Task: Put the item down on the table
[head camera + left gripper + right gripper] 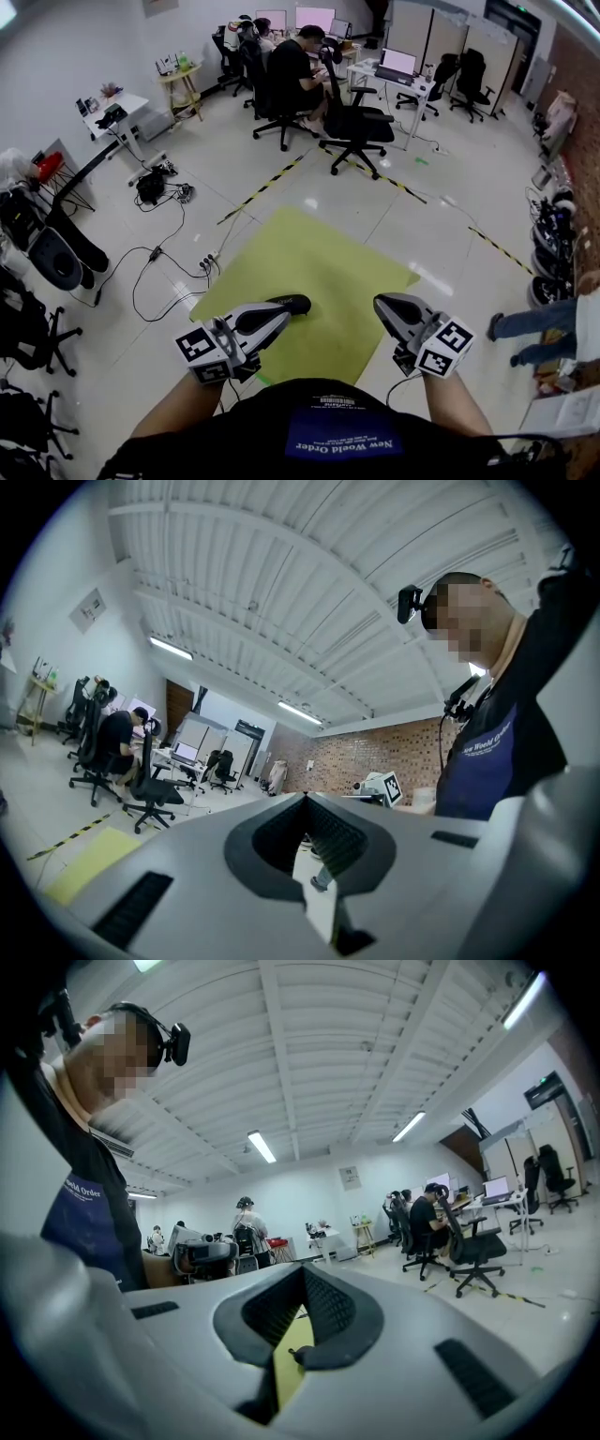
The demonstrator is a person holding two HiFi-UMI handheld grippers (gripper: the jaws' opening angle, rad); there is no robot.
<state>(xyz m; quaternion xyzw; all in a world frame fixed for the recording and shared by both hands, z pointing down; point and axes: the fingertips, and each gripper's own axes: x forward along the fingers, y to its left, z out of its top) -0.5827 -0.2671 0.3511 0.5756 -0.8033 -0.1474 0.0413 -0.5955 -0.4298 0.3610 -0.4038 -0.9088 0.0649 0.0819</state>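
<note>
Zero items in sight: nothing sits between the jaws of either claw, and no view shows anything that could be the thing to set down. The left gripper (292, 305) has its jaws pressed together, pads meeting on air; its own view confirms that. The right gripper (379, 304) is the same, jaws closed and empty. Both hang level in front of the person, above a green mat (309, 262) on the floor, tips pointing forward and a little toward each other.

No table is within reach either. The nearest one, a small white table (120, 103), stands well off to the left, and the desks (394, 80) with a seated person (295, 67) are farther ahead.

The risk, as I read it, is that there's nothing to put down, so a placing move now would be an empty gesture. Walking to a table brings its own trouble: cables (155, 267) trail across the floor at the mat's left edge, ready to snag a foot.

Open room is good straight ahead over the mat. A chair (356, 127) blocks the way to the desks, stored gear lines the left wall, and a bystander's legs (530, 323) stand at right.
</note>
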